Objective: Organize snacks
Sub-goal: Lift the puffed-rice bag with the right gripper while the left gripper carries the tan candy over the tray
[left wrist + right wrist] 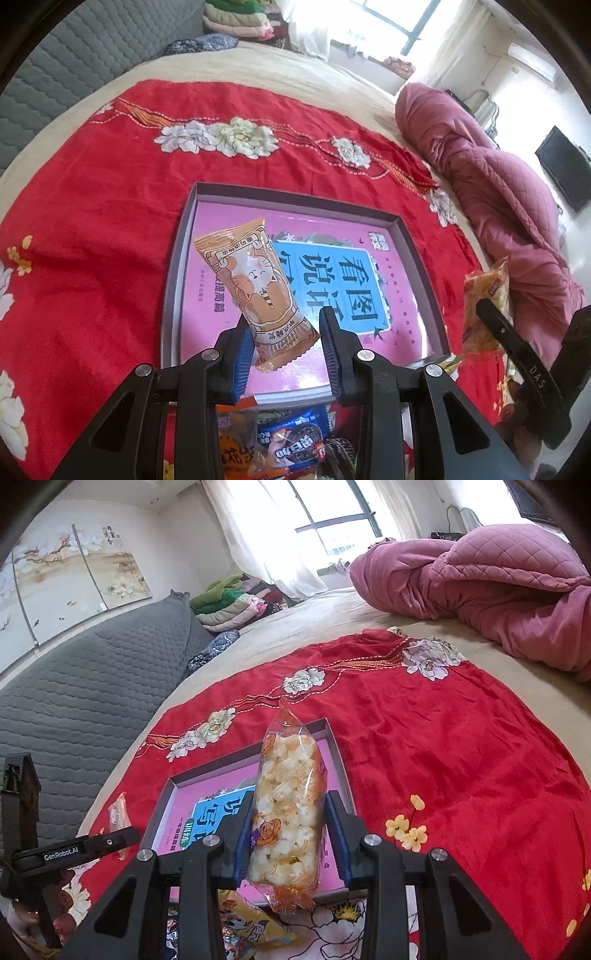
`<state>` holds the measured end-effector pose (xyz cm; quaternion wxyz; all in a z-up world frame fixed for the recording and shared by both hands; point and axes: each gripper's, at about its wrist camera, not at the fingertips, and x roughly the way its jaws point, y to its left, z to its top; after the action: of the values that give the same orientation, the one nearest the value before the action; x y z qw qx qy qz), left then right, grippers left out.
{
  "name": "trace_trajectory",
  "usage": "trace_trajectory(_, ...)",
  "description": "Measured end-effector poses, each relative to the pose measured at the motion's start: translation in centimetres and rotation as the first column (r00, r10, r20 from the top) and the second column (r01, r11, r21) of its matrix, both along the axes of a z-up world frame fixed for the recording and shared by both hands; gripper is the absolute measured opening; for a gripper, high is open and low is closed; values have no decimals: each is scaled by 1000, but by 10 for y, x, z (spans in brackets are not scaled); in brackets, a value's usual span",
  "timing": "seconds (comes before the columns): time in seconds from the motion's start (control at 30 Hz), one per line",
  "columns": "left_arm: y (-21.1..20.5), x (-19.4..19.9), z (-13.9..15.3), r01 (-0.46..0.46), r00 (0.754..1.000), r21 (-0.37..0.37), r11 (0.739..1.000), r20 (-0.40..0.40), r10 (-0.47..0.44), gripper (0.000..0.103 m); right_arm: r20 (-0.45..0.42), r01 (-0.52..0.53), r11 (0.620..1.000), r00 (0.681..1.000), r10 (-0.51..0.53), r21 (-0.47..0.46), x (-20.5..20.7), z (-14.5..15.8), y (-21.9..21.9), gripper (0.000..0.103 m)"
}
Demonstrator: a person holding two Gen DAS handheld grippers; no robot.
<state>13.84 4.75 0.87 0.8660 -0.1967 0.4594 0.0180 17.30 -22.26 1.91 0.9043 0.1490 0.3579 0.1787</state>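
Observation:
My left gripper holds an orange cat-print snack packet by its lower end, above a shallow grey box with a pink printed bottom. The right pad stands slightly off the packet, so the grip is loose or one-sided. My right gripper is shut on a clear bag of puffed rice snack, held upright over the box's near right corner. The rice bag also shows at the right of the left wrist view, and the left gripper's packet at the left of the right wrist view.
The box lies on a red flowered cloth spread on a beige bed. A pile of loose snack packets sits at the box's near edge. A pink quilt lies to the right, a grey headboard to the left.

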Motion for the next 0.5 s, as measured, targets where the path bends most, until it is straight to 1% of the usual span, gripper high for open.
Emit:
trace_trajectory(0.13, 1, 8, -9, 36, 999, 7, 999, -22, -36, 35, -9, -5, 1000, 1000, 5, -5, 4, -4, 3, 37)
trace_trajectory(0.3, 5, 12, -16, 61, 998, 10, 998, -29, -61, 35, -28, -21, 1000, 999, 21, -12, 12, -9, 8, 37)
trace_trajectory(0.4, 10, 16, -23, 72, 997, -19, 997, -41, -72, 35, -60, -42, 999, 997, 42, -11, 18, -16, 11, 37)
trace_trajectory(0.5, 13, 17, -27, 97, 994, -32, 995, -51, -98, 35, -79, -53, 998, 996, 51, -18, 21, -23, 14, 37)
